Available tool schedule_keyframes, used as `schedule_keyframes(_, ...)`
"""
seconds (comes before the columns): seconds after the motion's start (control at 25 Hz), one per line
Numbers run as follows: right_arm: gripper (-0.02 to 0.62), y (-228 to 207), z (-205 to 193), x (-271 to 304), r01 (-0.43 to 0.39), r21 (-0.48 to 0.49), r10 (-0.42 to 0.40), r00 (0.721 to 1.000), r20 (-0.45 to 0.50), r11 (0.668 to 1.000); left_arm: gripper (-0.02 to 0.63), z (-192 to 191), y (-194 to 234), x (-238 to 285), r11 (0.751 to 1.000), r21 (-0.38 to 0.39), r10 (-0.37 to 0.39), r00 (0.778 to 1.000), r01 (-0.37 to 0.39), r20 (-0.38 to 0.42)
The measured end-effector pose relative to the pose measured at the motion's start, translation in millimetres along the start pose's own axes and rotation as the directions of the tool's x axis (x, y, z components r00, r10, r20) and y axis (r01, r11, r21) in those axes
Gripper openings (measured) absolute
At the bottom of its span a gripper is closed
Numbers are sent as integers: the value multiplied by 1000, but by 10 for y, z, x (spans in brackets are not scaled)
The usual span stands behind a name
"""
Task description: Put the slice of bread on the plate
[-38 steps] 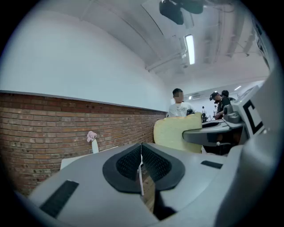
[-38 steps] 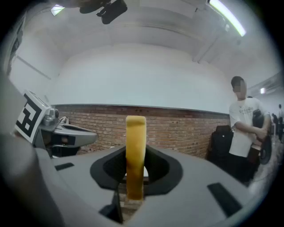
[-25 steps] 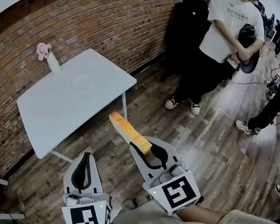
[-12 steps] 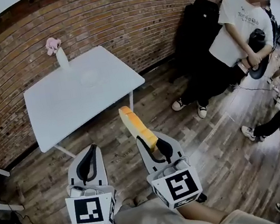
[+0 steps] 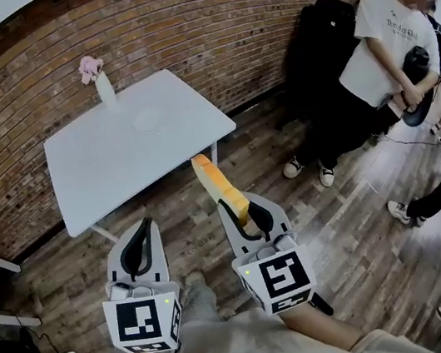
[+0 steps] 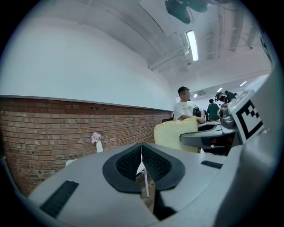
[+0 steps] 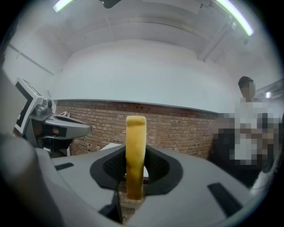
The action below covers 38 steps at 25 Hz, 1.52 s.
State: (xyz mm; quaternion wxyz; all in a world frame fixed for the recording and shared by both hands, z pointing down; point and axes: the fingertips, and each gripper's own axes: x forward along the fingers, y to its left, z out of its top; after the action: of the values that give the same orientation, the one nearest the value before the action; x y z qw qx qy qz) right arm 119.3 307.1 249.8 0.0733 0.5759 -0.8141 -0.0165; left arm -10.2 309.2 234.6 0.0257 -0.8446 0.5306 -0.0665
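The slice of bread (image 5: pixel 220 184) stands on edge, crust up, and my right gripper (image 5: pixel 246 212) is shut on its lower part. In the right gripper view the bread (image 7: pixel 135 150) rises upright between the dark pads. My left gripper (image 5: pixel 141 232) hangs beside it at the left, shut with nothing in it; its pads (image 6: pixel 151 163) meet. A clear round plate (image 5: pixel 148 121) lies near the far middle of the white table (image 5: pixel 101 171). Both grippers are over the wooden floor, short of the table's near edge.
A white vase with a pink flower (image 5: pixel 101 81) stands at the table's far edge by the brick wall. A person in a white shirt (image 5: pixel 388 32) stands at the right beside a black bulky thing (image 5: pixel 321 35). Another person's legs (image 5: pixel 437 180) stretch across the floor.
Both grippers and the bread have come closer to the table, which now sits nearer in the head view. The right gripper's hold on the bread is unchanged.
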Motion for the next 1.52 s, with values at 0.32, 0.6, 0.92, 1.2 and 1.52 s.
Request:
schedule_keyframes(0.32, 92, -69, -49, 468, 9, -34, -10, 1000, -21, 999, 14, -141, 311, 411, 999, -33, -2, 1000, 2, -1)
schedule_keyframes(0.6, 92, -163, -69, 1411, 22, -69, -25, 999, -39, 997, 14, -340, 951, 1237, 998, -62, 1, 1000, -1, 2)
schedule_keyframes(0.92, 92, -325, -33, 2937, 45, -65, -51, 994, -95, 997, 14, -415, 1875, 2579, 996, -80, -47, 998, 44, -40)
schedule_keyframes(1.2, 92, -419, -58, 3803, 47, -49, -54, 988, -147, 998, 14, -487, 2330, 3393, 992, -91, -99, 991, 91, -86)
schedule_keyframes(1.52, 92, -626, -165, 4321, 98, -41, -104, 977, -185, 994, 14, -608, 2561, 3981, 984, -98, -160, 981, 149, -107)
